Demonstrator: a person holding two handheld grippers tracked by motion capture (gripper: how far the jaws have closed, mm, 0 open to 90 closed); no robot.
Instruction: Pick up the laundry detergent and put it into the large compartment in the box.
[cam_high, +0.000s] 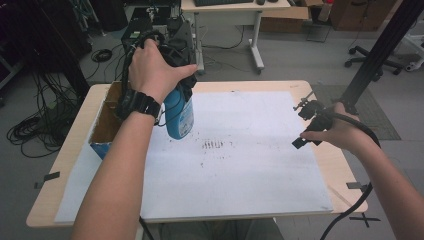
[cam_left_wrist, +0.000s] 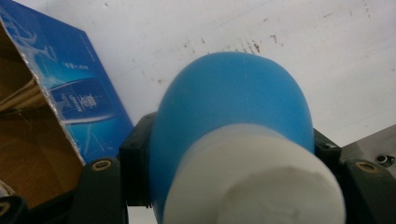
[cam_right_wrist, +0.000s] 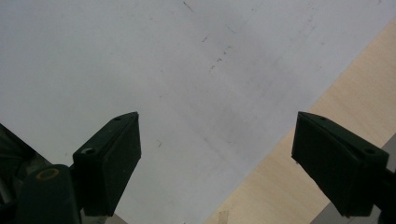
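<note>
From the high view, the left hand-held gripper (cam_high: 176, 82) holds a blue bottle (cam_high: 179, 116) in the air, near the left edge of the surface (cam_high: 280, 86), just beside an open cardboard box (cam_high: 107, 122). The right hand-held gripper (cam_high: 306, 125) hovers near the right edge.

In the left gripper view, the jaws are clamped on both sides of the blue bottle (cam_left_wrist: 232, 121), its white cap (cam_left_wrist: 254, 179) toward the camera.

In the right gripper view, the right hand-held gripper (cam_right_wrist: 215, 156) has its jaws wide apart and empty, above the white sheet (cam_right_wrist: 140, 56).
</note>
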